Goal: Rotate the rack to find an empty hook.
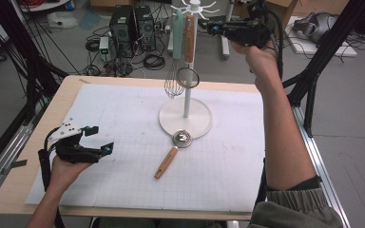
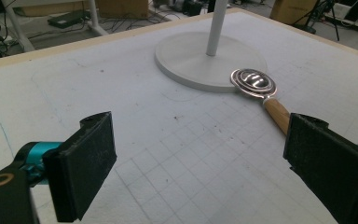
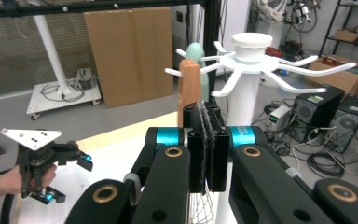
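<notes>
A white hook stand (image 1: 186, 118) rises from the middle of the gridded mat. From its hooks hang a teal-handled whisk (image 1: 176, 28) and a wooden-handled ring tool (image 1: 189, 33). My right gripper (image 1: 214, 27) is held high beside the stand's top, its jaws shut pad to pad. In the right gripper view the gripper (image 3: 208, 112) sits just in front of the wooden handle (image 3: 189, 86); nothing shows between the pads. A wooden-handled spiral whisk (image 1: 168, 159) lies flat by the stand's base (image 2: 191, 56). My left gripper (image 1: 102, 138) rests open at the mat's left, and its view puts the spiral whisk (image 2: 256, 84) ahead of the jaws.
The white mat (image 1: 123, 109) covers most of a wooden table (image 1: 14, 185). Beyond the far edge, on the floor, are computer towers (image 1: 133, 23) and tangled cables. Black frame struts (image 1: 313, 71) stand at both sides. A cardboard sheet (image 3: 126, 51) leans in the background.
</notes>
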`<state>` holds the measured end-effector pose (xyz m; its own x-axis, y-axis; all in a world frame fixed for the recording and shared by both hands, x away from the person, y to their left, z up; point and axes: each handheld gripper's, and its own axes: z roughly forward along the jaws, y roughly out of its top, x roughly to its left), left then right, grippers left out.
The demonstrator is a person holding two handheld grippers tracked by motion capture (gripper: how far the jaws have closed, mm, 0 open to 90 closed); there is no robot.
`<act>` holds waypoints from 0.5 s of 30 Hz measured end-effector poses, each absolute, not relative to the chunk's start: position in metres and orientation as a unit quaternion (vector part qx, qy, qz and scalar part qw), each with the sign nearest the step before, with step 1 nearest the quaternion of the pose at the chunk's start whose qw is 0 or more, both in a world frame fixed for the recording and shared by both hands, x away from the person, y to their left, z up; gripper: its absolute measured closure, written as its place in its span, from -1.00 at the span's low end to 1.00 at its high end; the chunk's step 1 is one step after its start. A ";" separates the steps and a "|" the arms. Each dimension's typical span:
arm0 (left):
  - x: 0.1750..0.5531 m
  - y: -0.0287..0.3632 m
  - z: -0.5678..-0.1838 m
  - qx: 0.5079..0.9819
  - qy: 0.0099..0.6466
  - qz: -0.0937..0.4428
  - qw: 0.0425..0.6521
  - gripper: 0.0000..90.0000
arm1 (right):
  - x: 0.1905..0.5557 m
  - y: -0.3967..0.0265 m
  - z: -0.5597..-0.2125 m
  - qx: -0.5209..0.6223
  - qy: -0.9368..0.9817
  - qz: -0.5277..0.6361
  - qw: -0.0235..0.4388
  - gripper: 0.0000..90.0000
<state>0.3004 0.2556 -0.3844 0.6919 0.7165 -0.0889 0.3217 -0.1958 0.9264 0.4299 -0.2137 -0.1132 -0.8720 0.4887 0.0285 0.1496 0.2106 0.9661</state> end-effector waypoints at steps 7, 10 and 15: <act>0.300 0.253 -0.384 0.753 0.344 0.187 0.528 -0.79 | 0.436 -0.214 -0.116 0.214 0.766 0.590 0.138 1.00; 0.299 0.253 -0.384 0.752 0.346 0.187 0.529 -0.79 | 0.438 -0.214 -0.117 0.215 0.766 0.590 0.137 1.00; 0.299 0.253 -0.384 0.753 0.344 0.188 0.529 -0.79 | 0.440 -0.218 -0.120 0.223 0.758 0.596 0.141 1.00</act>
<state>0.2993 0.2529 -0.3835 0.6932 0.7162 -0.0804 0.3185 -0.2043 0.9257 0.4400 -0.2176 -0.1200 -0.8611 0.5058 0.0520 0.1699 0.1899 0.9670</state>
